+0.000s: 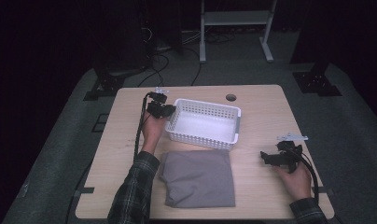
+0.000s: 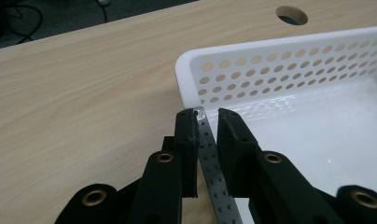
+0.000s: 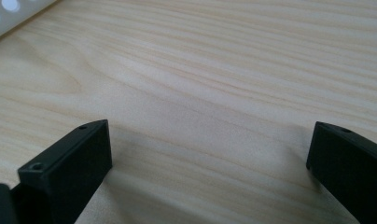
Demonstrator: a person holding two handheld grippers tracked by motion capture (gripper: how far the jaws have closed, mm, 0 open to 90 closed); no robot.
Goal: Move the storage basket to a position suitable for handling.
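Your counter [image 1: 266, 112] carries, nearest you, a folded grey cloth [image 1: 199, 177], and just beyond it the white perforated basket [image 1: 203, 123], apart from the cloth by a thin strip of wood. Your left hand-held gripper [image 1: 166, 110] sits at the basket's left end, probably to steady or shift it before the cloth goes in. The left gripper view shows what the high view cannot: the jaws pinched on the basket's thin side wall [image 2: 208, 154], one inside, one outside. Your right hand-held gripper [image 1: 269, 157] rests to the right of the cloth, its jaws spread wide over bare wood, holding nothing.
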